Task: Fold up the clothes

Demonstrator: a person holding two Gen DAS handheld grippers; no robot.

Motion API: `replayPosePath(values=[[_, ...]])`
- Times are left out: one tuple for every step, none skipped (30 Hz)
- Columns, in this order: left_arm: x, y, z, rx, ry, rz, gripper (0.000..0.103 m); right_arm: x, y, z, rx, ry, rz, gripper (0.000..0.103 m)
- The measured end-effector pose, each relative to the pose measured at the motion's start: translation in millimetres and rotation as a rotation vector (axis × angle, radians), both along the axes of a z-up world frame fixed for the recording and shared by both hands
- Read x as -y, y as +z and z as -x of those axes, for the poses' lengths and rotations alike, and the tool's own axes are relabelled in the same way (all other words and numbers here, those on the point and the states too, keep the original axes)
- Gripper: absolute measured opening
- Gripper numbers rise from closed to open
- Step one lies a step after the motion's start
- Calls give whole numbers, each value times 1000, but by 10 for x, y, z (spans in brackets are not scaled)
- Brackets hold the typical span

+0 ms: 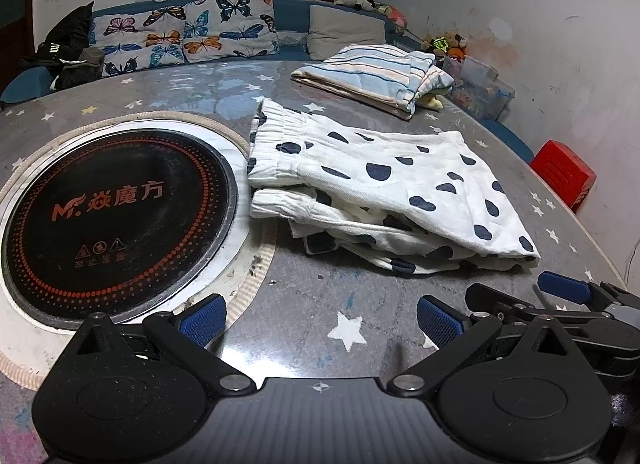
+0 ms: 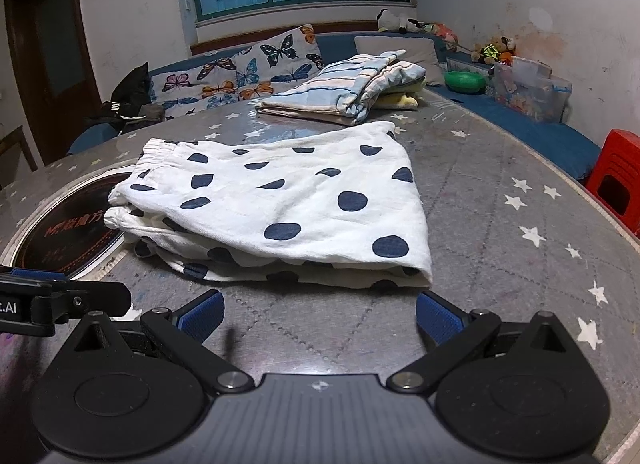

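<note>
Grey star-print counter [image 1: 348, 344] w/ round black cooktop [image 1: 116, 219] set in. Polka-dot shorts [image 2: 280, 207] lie folded just R of cooktop, waistband edge touching its rim. Striped folded pile [image 2: 340, 91] sits beyond shorts, apart from them. I've got left gripper [image 1: 320, 318] w/ jaws apart, empty, nr shorts' front edge; right gripper [image 2: 318, 316] likewise apart, empty.

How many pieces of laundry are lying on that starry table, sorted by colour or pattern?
White with dark dots: 1, the folded polka-dot garment
Blue and cream stripes: 1, the folded striped piece
Pale yellow: 1, a yellow item tucked under the striped one, mostly hidden
Total: 3
</note>
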State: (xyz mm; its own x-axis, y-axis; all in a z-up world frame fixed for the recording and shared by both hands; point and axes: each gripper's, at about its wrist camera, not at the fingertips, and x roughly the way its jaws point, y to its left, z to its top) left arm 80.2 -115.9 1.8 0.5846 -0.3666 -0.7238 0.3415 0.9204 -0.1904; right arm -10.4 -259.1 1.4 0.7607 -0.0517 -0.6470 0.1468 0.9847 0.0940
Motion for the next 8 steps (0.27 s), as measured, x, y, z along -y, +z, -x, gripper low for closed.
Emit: replayPosePath(values=[[2, -2, -2, 0, 0, 0, 103, -1, -1, -2, 0, 0, 0, 103], [3, -4, -5, -1, 0, 1, 103, -1, -3, -8, -2, -1, 1, 103], [4, -6, -9, -2, 0, 1, 103, 0, -5, -11, -3, -1, 1, 103], [5, -7, -12, -2, 1, 1, 103, 1, -5, -12, -3, -1, 0, 103], [4, -6, -11, 2, 3, -1, 103, 2, -5, -12, -4, -1, 0, 103], [4, -4, -11, 5, 3, -3, 103, 1, -5, -13, -4, -1, 1, 103], [4, -4, -13, 5, 3, -4, 103, 2, -6, -16, -4, -1, 0, 103], [3, -4, -17, 4, 4, -4, 103, 2, -7, -20, -5, -1, 0, 103]])
